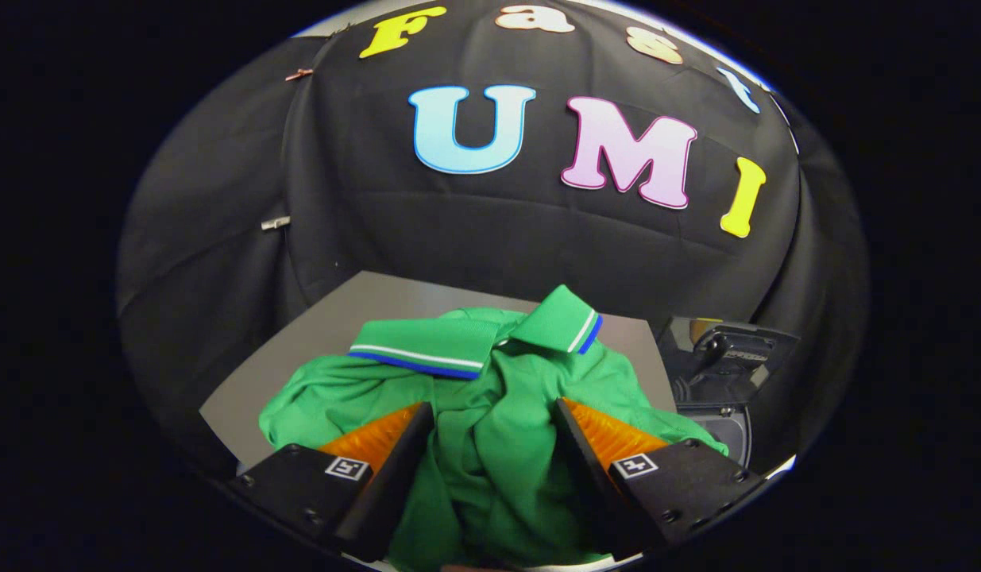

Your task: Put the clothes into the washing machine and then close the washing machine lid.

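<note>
Grey table [315,334] bears a crumpled green polo shirt [490,413], its striped collar [426,353] lying on the far side. Off the table's right edge stands the washing machine [716,373], lid raised; its interior is too dark to judge. The gripper [494,433] hangs above the shirt, fingers spread wide, with a bunched fold of cloth between them; whether either pad touches fabric cannot be told. Judgement: the grasp is not yet made. Recommended: descend onto the thick central fold, close firmly to gather several layers, then lift clear before carrying right.
</note>
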Demonstrator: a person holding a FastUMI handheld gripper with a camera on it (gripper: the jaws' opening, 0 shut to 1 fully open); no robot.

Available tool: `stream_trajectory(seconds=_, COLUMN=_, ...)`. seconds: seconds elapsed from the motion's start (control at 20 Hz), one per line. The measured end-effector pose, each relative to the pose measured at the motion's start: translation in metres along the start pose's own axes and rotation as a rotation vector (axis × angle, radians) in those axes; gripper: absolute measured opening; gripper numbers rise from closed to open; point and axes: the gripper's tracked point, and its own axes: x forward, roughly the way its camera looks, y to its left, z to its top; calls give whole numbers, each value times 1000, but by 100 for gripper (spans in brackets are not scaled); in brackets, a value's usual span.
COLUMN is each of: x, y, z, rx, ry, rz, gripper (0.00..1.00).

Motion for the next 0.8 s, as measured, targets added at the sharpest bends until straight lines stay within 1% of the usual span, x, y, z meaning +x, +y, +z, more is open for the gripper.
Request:
stream_trajectory(seconds=0.05, x=-2, y=0, z=3, rx=5, ry=-13, rz=4, gripper=96)
stream_trajectory(seconds=0.15, x=-2, y=0, z=3, rx=35, ry=7, rz=2, gripper=94)
stream_trajectory(seconds=0.35, x=1, y=-1, z=-1, rx=18, ry=50, rz=7, gripper=94)
stream_trajectory(seconds=0.4, x=-2, y=-1, z=0, rx=14, ry=67, rz=9, gripper=88)
stream_trajectory(seconds=0.45, x=-1, y=-1, z=3, rx=9, ry=67, rz=7, gripper=88)
stream_trajectory(seconds=0.65, x=-4, y=4, z=2, rx=-30, ry=98, rz=-13, gripper=21)
stream_trajectory(seconds=0.8, x=1, y=2, z=3, rx=-27, ry=103, rz=3, gripper=20)
